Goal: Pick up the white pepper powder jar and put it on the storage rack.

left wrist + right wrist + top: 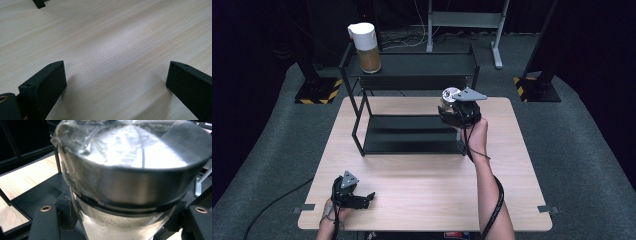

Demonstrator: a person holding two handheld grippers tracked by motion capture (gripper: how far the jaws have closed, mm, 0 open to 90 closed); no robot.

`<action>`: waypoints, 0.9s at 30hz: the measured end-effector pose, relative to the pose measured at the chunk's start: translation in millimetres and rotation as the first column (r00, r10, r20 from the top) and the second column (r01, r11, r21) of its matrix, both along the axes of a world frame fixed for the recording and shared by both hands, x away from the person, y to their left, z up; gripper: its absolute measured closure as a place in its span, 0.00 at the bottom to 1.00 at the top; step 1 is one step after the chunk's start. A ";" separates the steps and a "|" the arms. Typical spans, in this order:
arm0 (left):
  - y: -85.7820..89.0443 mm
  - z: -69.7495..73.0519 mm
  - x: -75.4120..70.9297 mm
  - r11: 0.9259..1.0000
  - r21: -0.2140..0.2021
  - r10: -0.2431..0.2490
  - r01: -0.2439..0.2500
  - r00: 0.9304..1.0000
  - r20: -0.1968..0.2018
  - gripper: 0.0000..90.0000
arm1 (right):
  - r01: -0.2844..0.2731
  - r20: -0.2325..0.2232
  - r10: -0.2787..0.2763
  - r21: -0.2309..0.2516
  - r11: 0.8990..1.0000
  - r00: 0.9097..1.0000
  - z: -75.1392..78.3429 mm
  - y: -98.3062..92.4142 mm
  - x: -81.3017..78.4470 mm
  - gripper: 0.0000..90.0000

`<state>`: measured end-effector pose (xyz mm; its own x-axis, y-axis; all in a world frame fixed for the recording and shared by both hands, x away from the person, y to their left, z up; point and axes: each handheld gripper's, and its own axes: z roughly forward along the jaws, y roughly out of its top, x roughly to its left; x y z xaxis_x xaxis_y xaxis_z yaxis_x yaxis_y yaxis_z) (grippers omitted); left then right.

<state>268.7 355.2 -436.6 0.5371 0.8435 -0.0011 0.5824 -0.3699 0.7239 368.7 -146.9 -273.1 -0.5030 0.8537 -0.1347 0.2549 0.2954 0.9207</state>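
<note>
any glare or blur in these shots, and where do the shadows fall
Right gripper view: the metal-lidded jar is close and soft, with bright glare across its lid. Left gripper view: sharp wood grain on the table, with soft shadows beside the fingers. High view: evenly lit table, dark surroundings.

A two-tier shelf rack [412,75] stands on the far half of the worktop [427,195]. A lidded container [366,47] sits on the rack's upper shelf, at its left end. A metal-lidded jar [451,100] is held at the rack's right end, above the lower shelf, in the right gripper [460,111]. The left gripper [362,200] rests on the worktop's near left corner.
</note>
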 end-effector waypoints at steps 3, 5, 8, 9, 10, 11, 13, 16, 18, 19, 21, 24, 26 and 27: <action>0.1 -0.2 0.0 1.000 -0.001 0.000 0.000 1.000 0.000 0.03 | 0.003 0.003 -0.003 0.001 1.000 1.000 3.2 -1.2 -1.1 0.34; 0.0 -0.1 0.0 1.000 -0.001 0.000 0.000 1.000 0.000 0.03 | 0.005 0.006 -0.005 -0.001 1.000 1.000 5.5 -2.0 -1.4 0.34; 0.0 -0.1 0.0 1.000 -0.001 0.000 0.000 1.000 0.000 0.03 | 0.006 0.009 -0.006 0.000 1.000 1.000 8.8 -3.1 -2.0 0.34; 0.1 -0.2 0.0 1.000 -0.001 0.000 0.000 1.000 0.001 0.03 | 0.006 0.011 -0.006 -0.001 1.000 1.000 10.0 -3.2 -2.3 0.34; 0.0 -0.1 0.0 1.000 0.000 0.000 0.000 1.000 0.000 0.03 | 0.006 0.013 -0.006 -0.003 1.000 1.000 11.2 -3.3 -2.5 0.34; 0.0 -0.1 0.0 1.000 0.000 0.000 0.000 1.000 0.000 0.03 | 0.007 0.015 -0.007 -0.004 1.000 1.000 12.5 -3.3 -2.9 0.34; 0.0 -0.1 0.0 1.000 -0.001 0.000 0.000 1.000 0.000 0.03 | 0.007 0.018 -0.007 -0.005 1.000 1.000 15.2 -3.5 -3.3 0.34; 0.1 -0.2 -0.1 1.000 -0.002 0.000 0.000 1.000 0.001 0.03 | 0.007 0.024 -0.007 -0.008 1.000 1.000 19.8 -3.3 -4.4 0.34; 0.1 -0.2 -0.1 1.000 -0.002 0.000 0.000 1.000 0.001 0.03 | 0.007 0.029 -0.006 -0.010 1.000 1.000 22.7 -3.2 -5.2 0.34; 0.0 -0.1 0.0 1.000 -0.001 0.000 0.000 1.000 0.000 0.03 | 0.006 0.031 -0.006 -0.008 1.000 1.000 24.2 -3.5 -5.5 0.34; 0.0 -0.1 -0.1 1.000 -0.001 0.001 -0.001 1.000 0.000 0.03 | 0.011 0.033 -0.010 -0.006 1.000 0.999 27.1 -3.2 -6.0 0.34; 0.1 -0.2 -0.1 1.000 -0.002 0.000 0.000 1.000 0.001 0.03 | 0.013 0.037 -0.013 -0.005 1.000 0.999 31.3 -2.9 -6.3 0.34; 0.1 -0.2 0.0 1.000 -0.001 0.000 0.000 1.000 0.000 0.03 | 0.016 0.038 -0.015 -0.007 1.000 0.999 34.6 -2.5 -6.2 0.34; 0.0 -0.1 0.0 1.000 -0.001 0.001 -0.001 1.000 0.000 0.03 | 0.015 0.039 -0.015 -0.006 1.000 0.999 36.1 -2.7 -6.1 0.34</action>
<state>268.7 355.2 -436.7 0.5366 0.8438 -0.0019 0.5826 -0.3688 0.7243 362.5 -149.6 -237.0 -0.4842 0.8604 -0.1589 0.2236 0.2972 0.9282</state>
